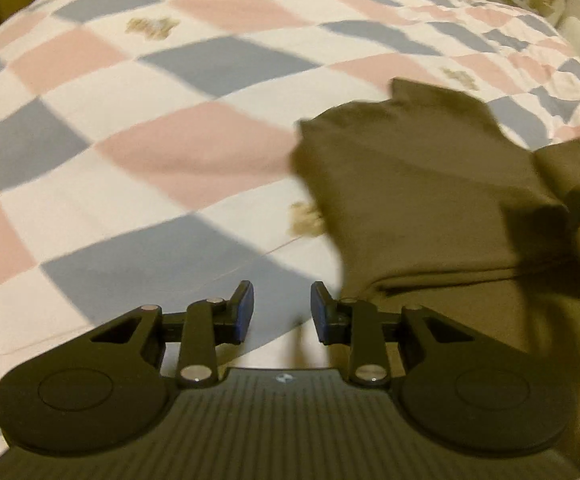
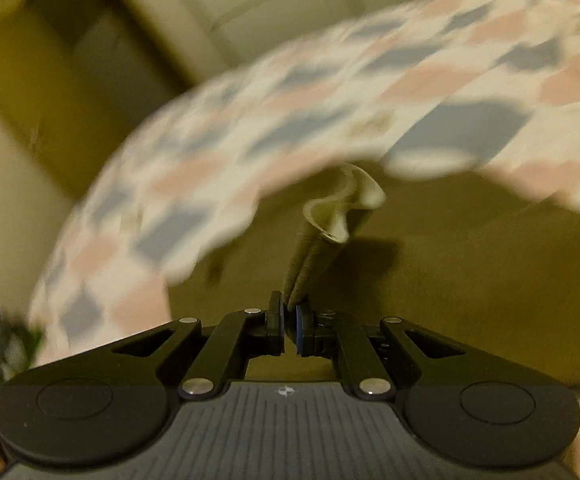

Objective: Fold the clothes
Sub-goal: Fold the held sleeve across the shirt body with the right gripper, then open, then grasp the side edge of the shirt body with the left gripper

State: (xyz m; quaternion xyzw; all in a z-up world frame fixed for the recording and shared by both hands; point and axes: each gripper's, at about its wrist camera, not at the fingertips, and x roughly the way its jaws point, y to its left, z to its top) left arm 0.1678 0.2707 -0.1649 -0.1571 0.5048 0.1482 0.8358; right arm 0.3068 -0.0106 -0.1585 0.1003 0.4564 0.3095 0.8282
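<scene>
Hovering over the checked bedcover (image 1: 138, 168) with nothing in it, the left gripper (image 1: 282, 312) has its two blue-padded fingers standing apart, just off the near left edge of the olive-brown garment (image 1: 417, 208). That garment lies spread on the bedcover to the right of this gripper, with one layer already lying over another along its near edge.

Further right, the right gripper (image 2: 288, 320) is pinched together on a doubled strip of the same cloth, a pale hem curling up beyond its tips. The right wrist view is smeared, so this hand is probably mid-swing.

My judgement: a fold is under way, the right side carrying an edge or sleeve across the body. The next move likely calls for laying that strip flat and square, with the left gripper steadying the cloth.
</scene>
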